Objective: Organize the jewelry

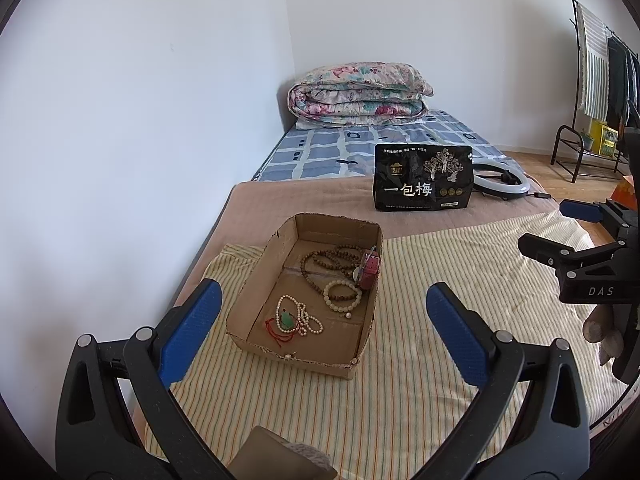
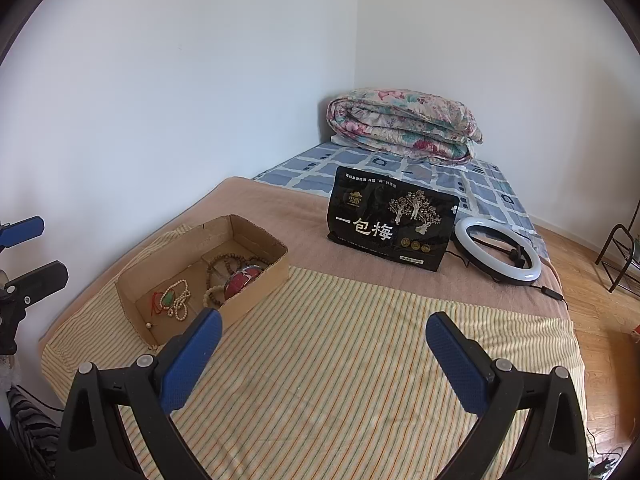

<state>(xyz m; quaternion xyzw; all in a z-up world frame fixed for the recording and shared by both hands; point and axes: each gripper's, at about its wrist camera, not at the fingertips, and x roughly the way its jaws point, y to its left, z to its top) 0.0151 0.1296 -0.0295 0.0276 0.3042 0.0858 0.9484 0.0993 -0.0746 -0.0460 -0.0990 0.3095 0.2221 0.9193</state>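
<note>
An open cardboard box (image 1: 362, 236) sits on a striped cloth (image 1: 420, 320) on the bed. Inside lie a brown bead necklace (image 1: 320, 264), a pale bead bracelet (image 1: 340, 296), a white bead necklace with a green pendant and red cord (image 1: 286, 320), and a red round piece (image 1: 370, 270). My left gripper (image 1: 324, 328) is open and empty, held just in front of the box. My right gripper (image 2: 320, 344) is open and empty over the cloth, to the right of the box (image 2: 256, 296). The right gripper also shows at the left wrist view's right edge (image 1: 560, 232).
A black snack bag (image 1: 424, 178) stands behind the box on the brown blanket (image 1: 280, 200). A ring light (image 2: 498, 254) lies to its right. A folded floral quilt (image 1: 360, 94) lies at the far end. A wall runs along the left; a clothes rack (image 1: 600, 80) stands far right.
</note>
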